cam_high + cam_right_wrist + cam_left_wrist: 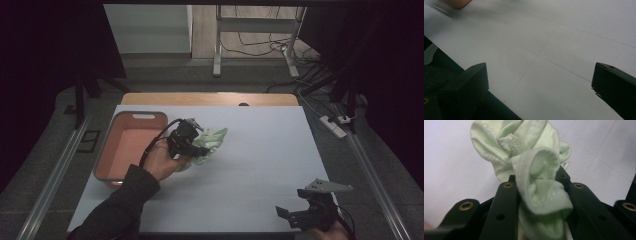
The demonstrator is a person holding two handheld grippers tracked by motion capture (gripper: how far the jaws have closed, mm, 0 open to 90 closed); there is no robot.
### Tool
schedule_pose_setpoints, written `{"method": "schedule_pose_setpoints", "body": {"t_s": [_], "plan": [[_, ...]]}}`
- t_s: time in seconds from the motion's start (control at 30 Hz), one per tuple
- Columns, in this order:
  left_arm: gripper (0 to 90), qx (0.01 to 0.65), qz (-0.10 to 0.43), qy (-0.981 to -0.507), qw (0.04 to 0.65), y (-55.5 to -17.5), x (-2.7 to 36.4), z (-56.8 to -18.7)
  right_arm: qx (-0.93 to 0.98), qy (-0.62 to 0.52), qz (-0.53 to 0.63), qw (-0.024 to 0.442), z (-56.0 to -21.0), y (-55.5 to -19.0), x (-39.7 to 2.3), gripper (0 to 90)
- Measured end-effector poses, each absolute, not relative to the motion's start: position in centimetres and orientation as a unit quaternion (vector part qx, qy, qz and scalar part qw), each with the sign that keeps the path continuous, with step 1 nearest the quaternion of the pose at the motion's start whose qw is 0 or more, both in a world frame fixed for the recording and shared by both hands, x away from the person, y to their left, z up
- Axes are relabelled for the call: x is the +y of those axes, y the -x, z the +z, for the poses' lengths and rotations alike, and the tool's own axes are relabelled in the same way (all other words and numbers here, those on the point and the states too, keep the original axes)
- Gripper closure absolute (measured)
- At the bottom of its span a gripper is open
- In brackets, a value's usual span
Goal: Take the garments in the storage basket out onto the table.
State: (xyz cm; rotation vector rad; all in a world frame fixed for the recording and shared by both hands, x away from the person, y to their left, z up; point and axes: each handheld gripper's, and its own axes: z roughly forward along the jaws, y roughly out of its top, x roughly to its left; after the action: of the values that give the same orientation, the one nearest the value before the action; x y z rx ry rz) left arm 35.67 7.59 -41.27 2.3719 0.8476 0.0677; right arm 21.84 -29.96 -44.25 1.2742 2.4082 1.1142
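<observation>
White tabletop (260, 165): left tool (197, 145) pinches green cloth (212, 140), bunched between its jaws.

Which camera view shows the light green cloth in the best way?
The left gripper view: the light green cloth is close, bunched between the left gripper's jaws, seams visible. The high view shows it small, beside the pink tray.

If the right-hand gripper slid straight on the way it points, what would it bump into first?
Probably nothing soon. The right gripper, jaws wide apart, points left across the bare pale grey table sheet. Far along that line sits the salmon-pink plastic tub, though depth is hard to judge.
</observation>
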Motion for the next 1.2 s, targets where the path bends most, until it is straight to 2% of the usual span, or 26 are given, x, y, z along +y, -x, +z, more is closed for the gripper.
{"method": "schedule_pose_setpoints", "body": {"t_s": [0.6,0.83,1.07,1.2], "plan": [[69.9,0.288,-0.021,-0.901,0.323,-35.3,3.7,-45.4,0.815,-0.432,0.374,0.096,-44.3,-21.9,-29.9,1.1],[69.2,0.299,-0.044,-0.901,0.311,-35.8,2.9,-48.1,0.817,-0.429,0.373,0.096,-44.3,-21.9,-29.9,1.1],[65.3,0.264,-0.002,-0.921,0.287,-35.5,2.1,-49.8,0.820,-0.425,0.371,0.096,-44.3,-21.9,-29.8,1.1],[59.2,0.254,0.007,-0.926,0.281,-35.4,1.9,-50.6,0.820,-0.426,0.370,0.096,-44.3,-21.9,-29.8,1.2]]}}
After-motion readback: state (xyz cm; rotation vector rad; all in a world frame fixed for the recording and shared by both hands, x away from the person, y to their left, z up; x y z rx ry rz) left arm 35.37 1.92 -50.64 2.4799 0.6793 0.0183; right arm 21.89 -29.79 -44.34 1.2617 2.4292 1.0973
